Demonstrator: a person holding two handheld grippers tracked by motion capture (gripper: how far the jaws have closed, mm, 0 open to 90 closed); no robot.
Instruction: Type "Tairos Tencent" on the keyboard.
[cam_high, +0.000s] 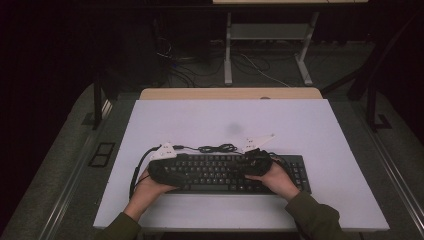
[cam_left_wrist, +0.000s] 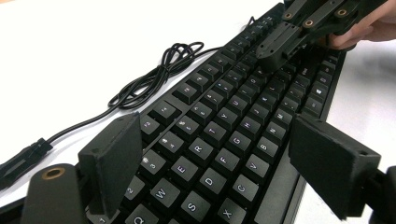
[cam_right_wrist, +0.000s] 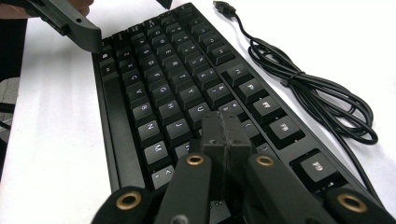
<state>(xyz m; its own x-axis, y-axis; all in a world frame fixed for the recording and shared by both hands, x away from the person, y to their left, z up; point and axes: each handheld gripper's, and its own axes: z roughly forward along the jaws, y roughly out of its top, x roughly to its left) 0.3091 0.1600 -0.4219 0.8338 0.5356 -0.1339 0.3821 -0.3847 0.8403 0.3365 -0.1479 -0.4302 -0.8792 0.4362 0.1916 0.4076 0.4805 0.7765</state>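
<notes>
A black keyboard (cam_high: 225, 172) lies near the front edge of the white tabletop (cam_high: 225, 117), with its black cable (cam_high: 217, 148) coiled just behind it. My left gripper (cam_high: 172, 172) hovers over the keyboard's left end. In the left gripper view, the left gripper (cam_left_wrist: 219, 140) is open, its two pads wide apart above the letter keys (cam_left_wrist: 224, 121). My right gripper (cam_high: 255, 162) sits over the right-hand keys. In the right gripper view, the right gripper (cam_right_wrist: 224, 126) is shut, pads pressed together with nothing between them, tips low over the keyboard (cam_right_wrist: 173, 79).
The cable (cam_right_wrist: 317, 98) loops beside the keyboard's far edge and ends in a loose USB plug (cam_right_wrist: 224, 7). Beyond the tabletop a wooden desk edge (cam_high: 230, 93) shows, with a white table frame (cam_high: 227, 55) and floor cables behind it. Bare white surface surrounds the keyboard.
</notes>
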